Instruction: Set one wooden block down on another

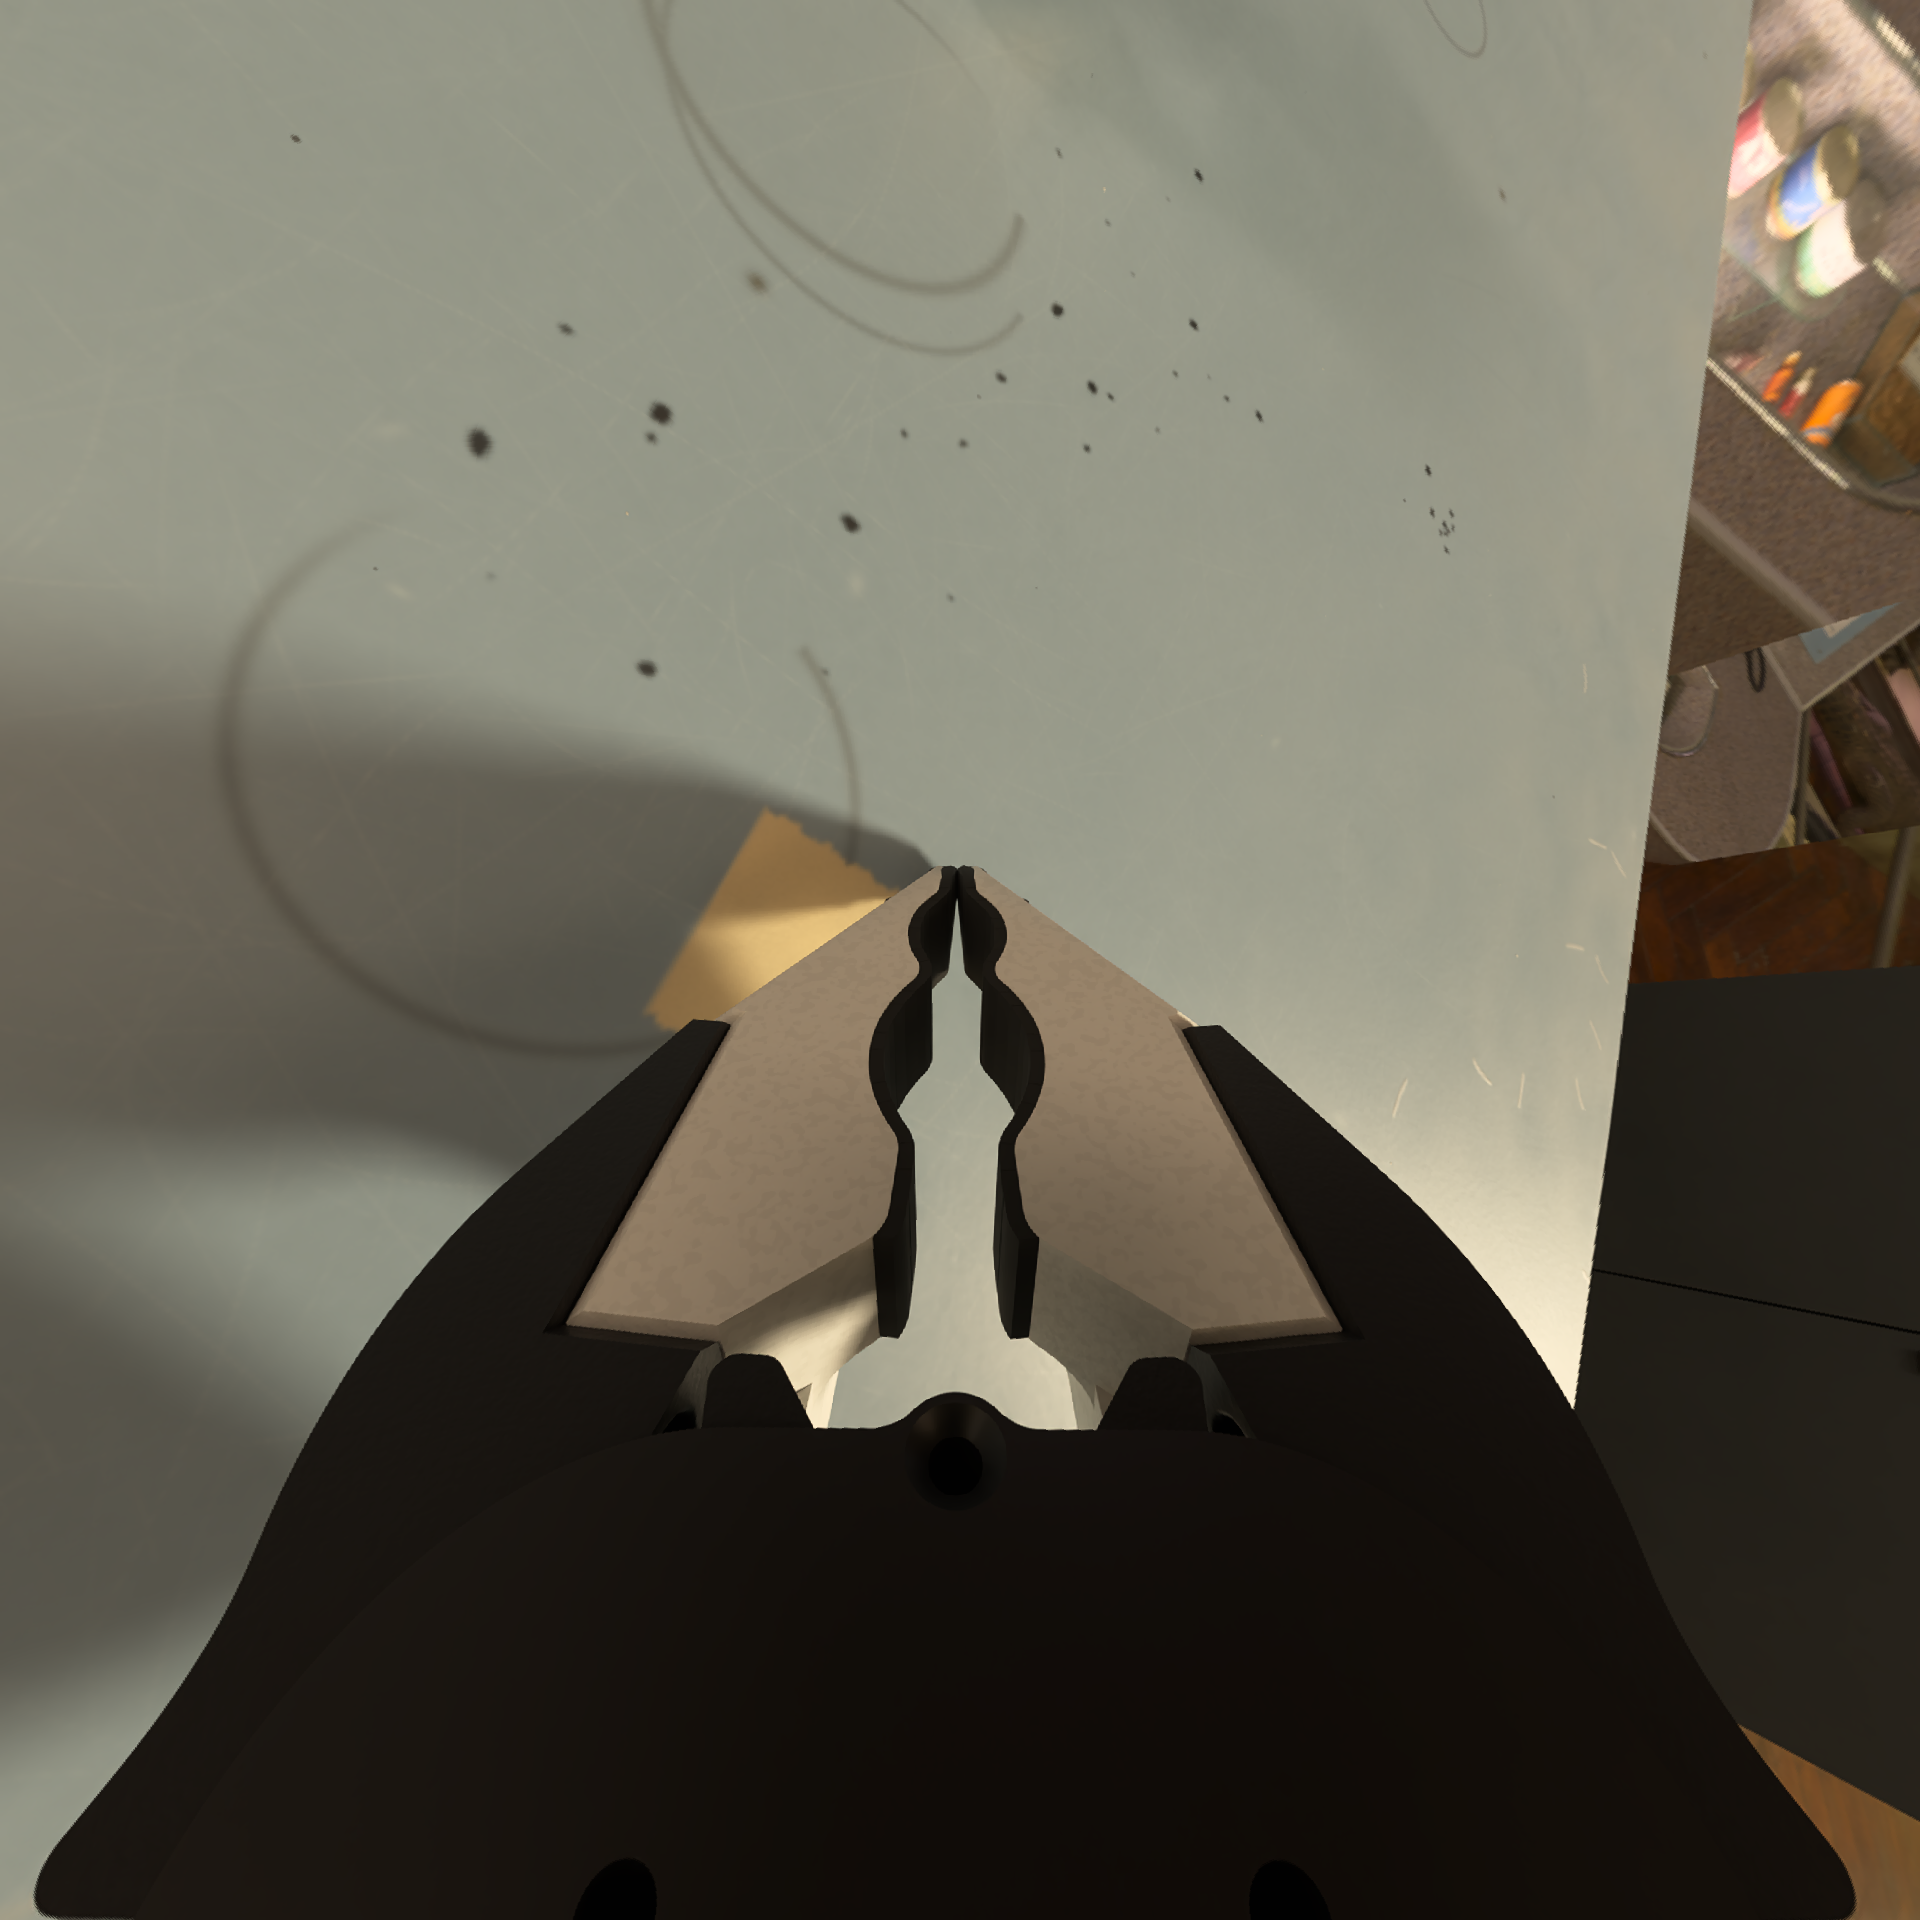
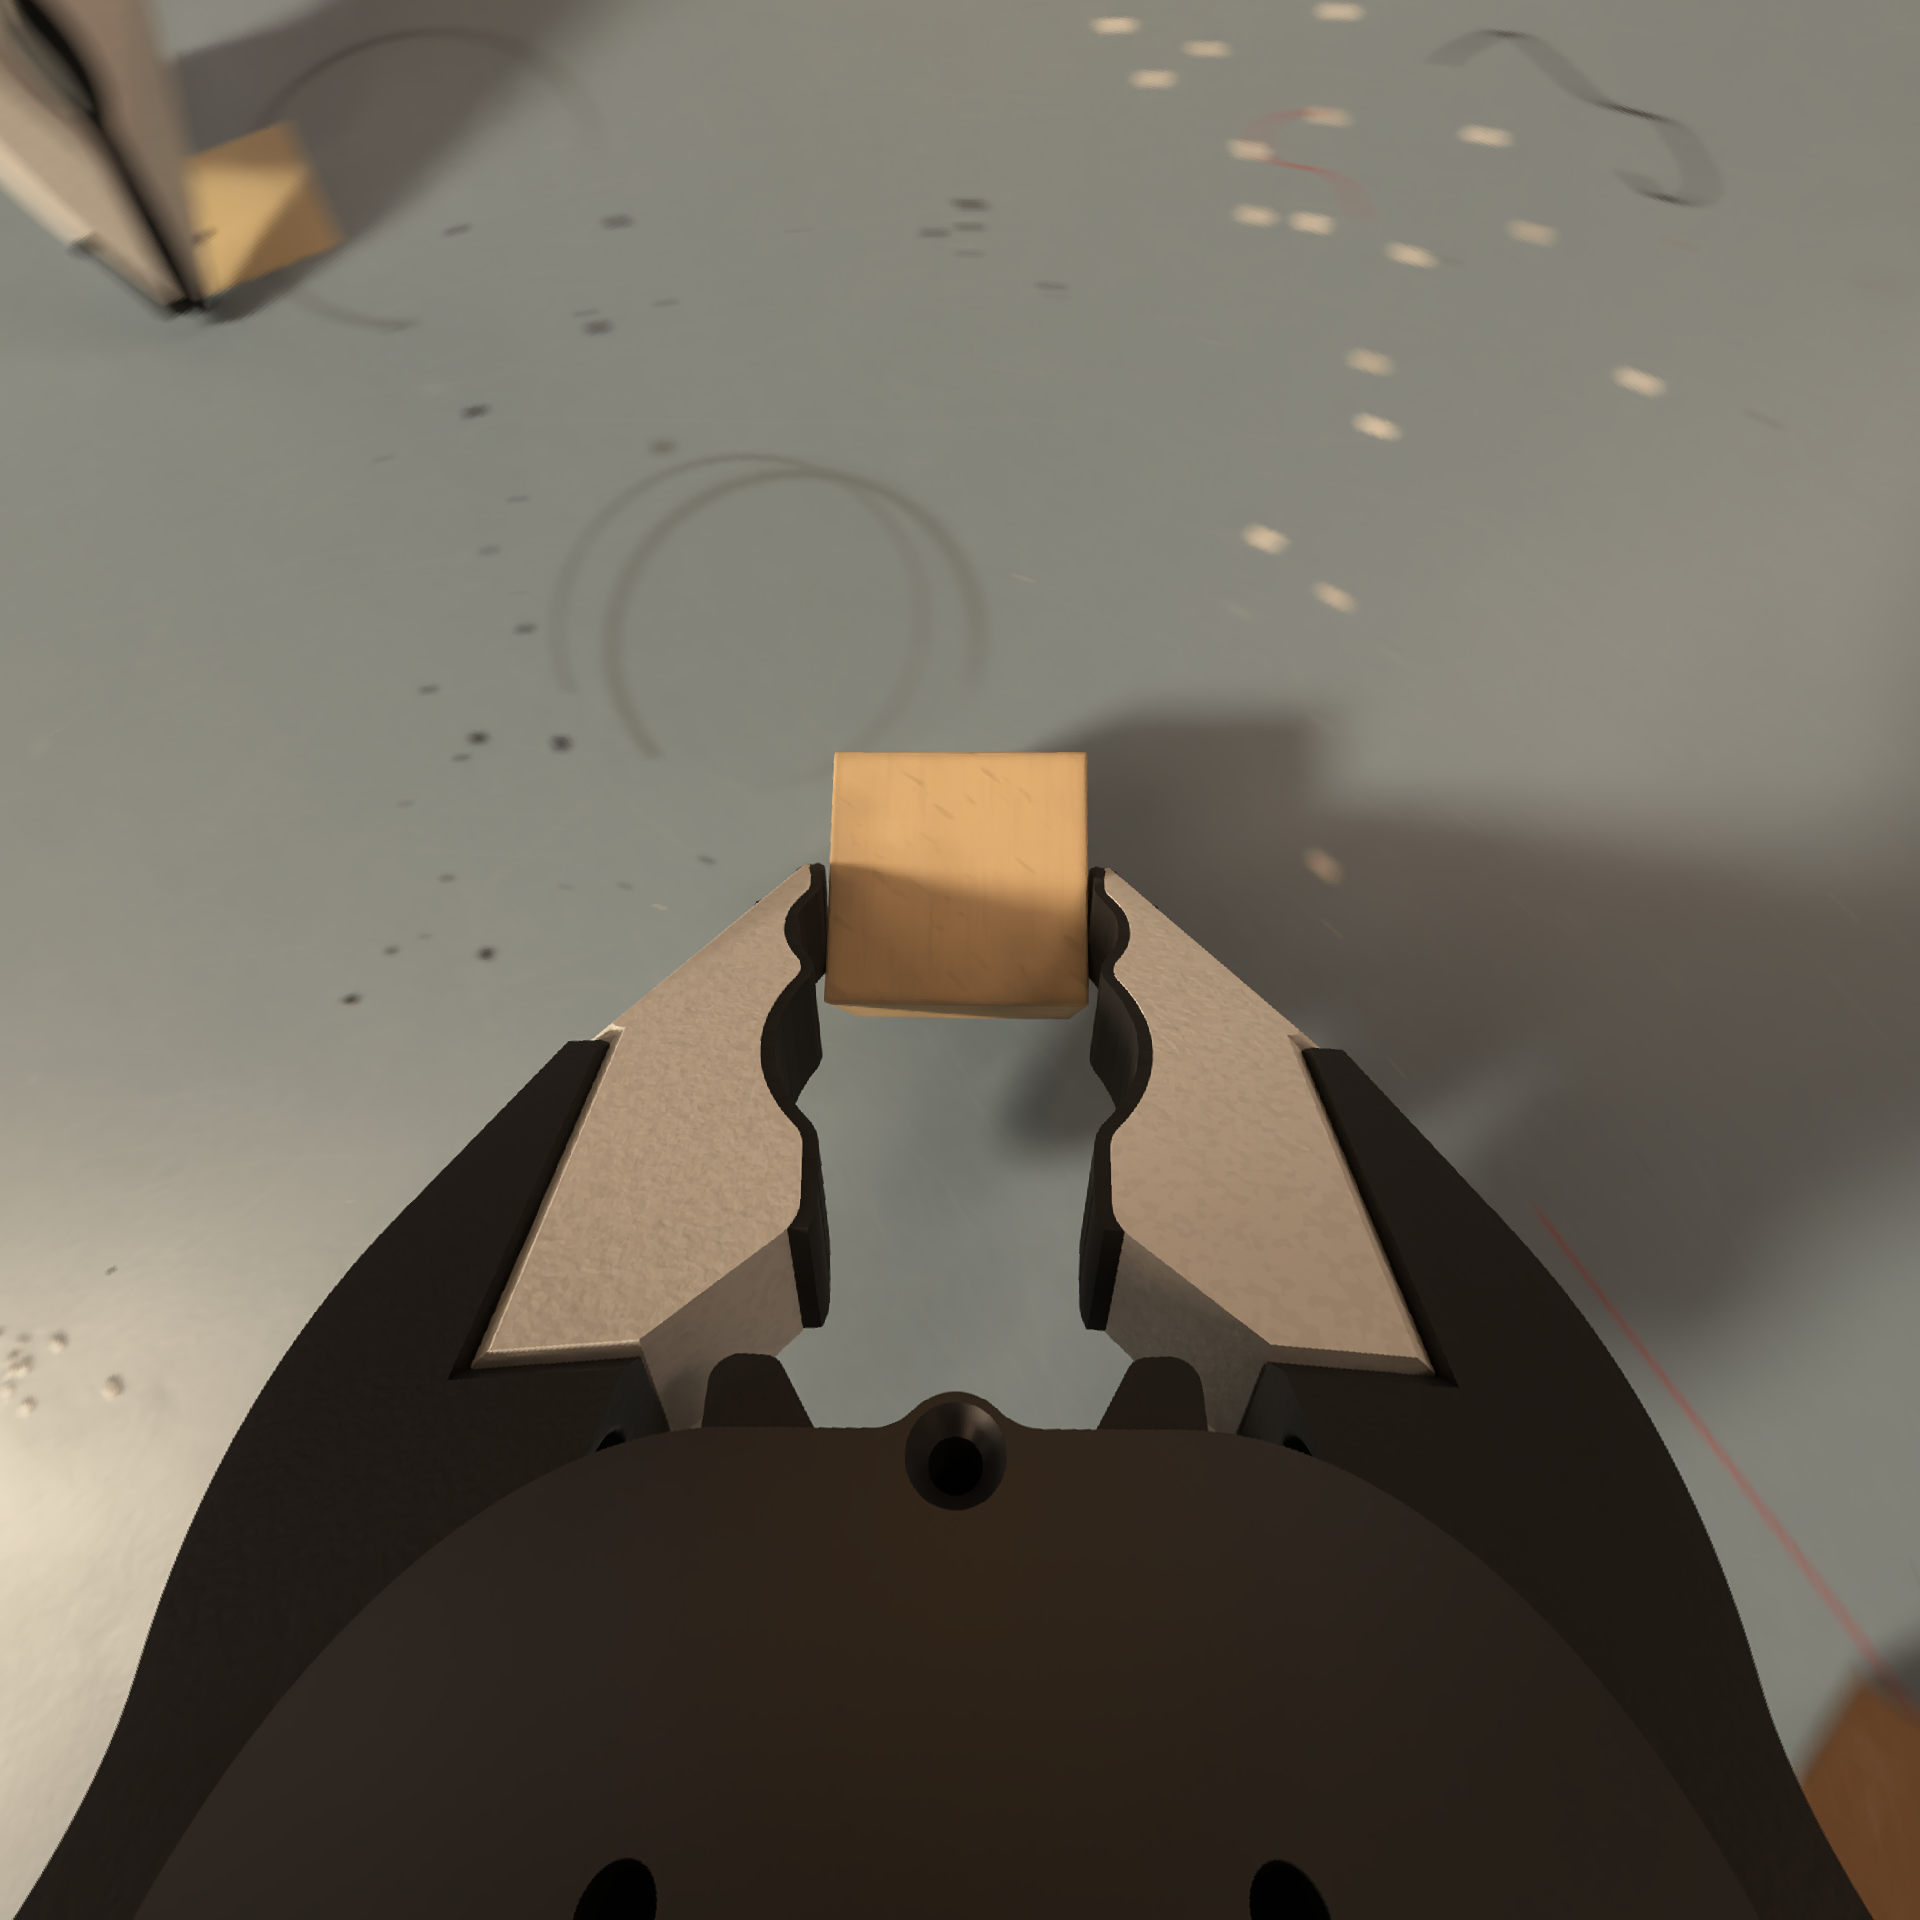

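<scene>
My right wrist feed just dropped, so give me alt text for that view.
The right gripper grips a wooden block between its fingertips, above a grey table with dark specks and ring marks. Far off at upper left, a second wooden block sits on the table beside the left gripper.

Soft, even light falls on the grey table (image 2: 312, 935); broad blurred shadows lie toward its left and right edges. Wide-angle bending stretches the far corners, slightly blurred.
</scene>
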